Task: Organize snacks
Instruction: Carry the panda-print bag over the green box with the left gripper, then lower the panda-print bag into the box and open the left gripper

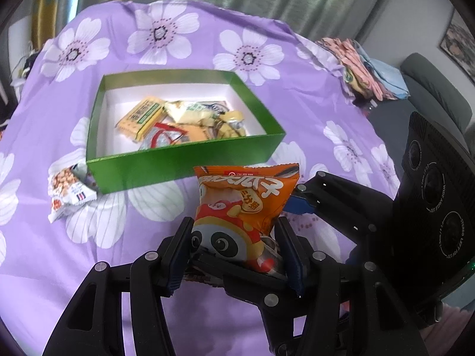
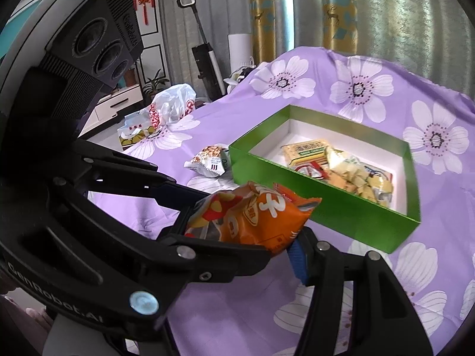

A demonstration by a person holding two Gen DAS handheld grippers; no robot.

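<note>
An orange snack bag [image 1: 243, 204] with a panda print hangs above the purple flowered cloth [image 1: 178, 29], just in front of the green box [image 1: 184, 160]. My left gripper [image 1: 234, 225] is shut on the bag's lower half, a finger on each side. My right gripper [image 1: 297, 198] comes in from the right. Its blue pad [image 2: 298, 258] presses the bag's [image 2: 252, 216] end, and its other finger is hidden behind the left gripper [image 2: 207, 216]. The box [image 2: 326, 216] holds several yellow and white snack packets. A white peanut packet [image 1: 69, 192] lies on the cloth by the box's left corner.
A heap of folded cloths [image 1: 365, 68] sits at the table's far right edge, with a grey sofa [image 1: 439, 95] beyond it. A plastic bag [image 2: 172, 103] and a tissue box [image 2: 133, 130] lie at the far left edge. Curtains hang behind the table.
</note>
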